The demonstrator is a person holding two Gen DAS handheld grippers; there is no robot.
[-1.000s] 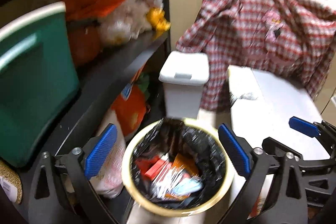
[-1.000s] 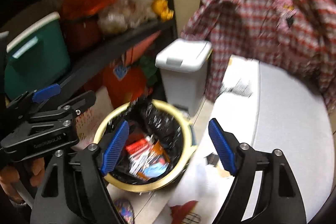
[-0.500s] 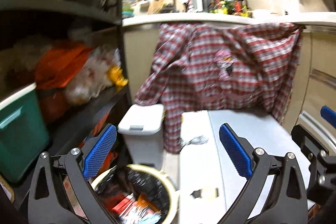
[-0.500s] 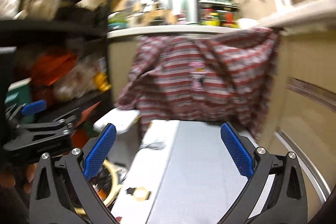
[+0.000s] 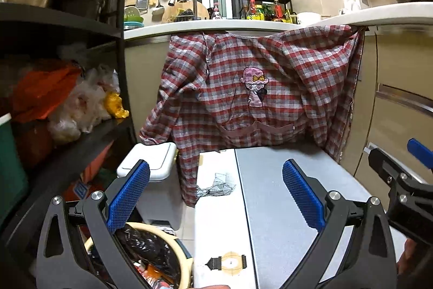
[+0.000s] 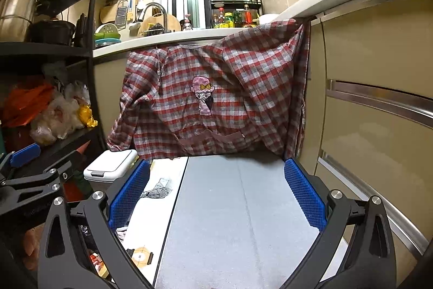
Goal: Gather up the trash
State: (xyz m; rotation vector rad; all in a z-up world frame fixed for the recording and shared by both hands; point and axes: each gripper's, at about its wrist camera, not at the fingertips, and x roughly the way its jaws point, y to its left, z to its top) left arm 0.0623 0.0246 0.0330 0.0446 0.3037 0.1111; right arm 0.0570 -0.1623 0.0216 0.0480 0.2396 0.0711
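Both the left gripper (image 5: pixel 215 192) and the right gripper (image 6: pixel 216 192) stood spread wide and empty over the grey-and-white table (image 6: pixel 232 207). The yellow-rimmed trash bin (image 5: pixel 151 259), lined in black and holding wrappers, sat low at the left beside the table. Judging by this, a drop-off looked finished, so the next move called for finding another scrap, perhaps the crumpled black-and-white piece (image 5: pixel 216 184) on the table.

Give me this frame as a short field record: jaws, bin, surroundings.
left gripper: jaws wide open, nothing between them
right gripper: jaws wide open, nothing between them
trash bin: round, cream rim, black liner, wrappers inside; on the floor at lower left, beside the mat
white bin: lid shut, behind the trash bin, next to the shelf
mat: grey, on the floor ahead of both grippers
apron: red plaid, hanging from the counter edge
shelf: black, on the left, stuffed with bags
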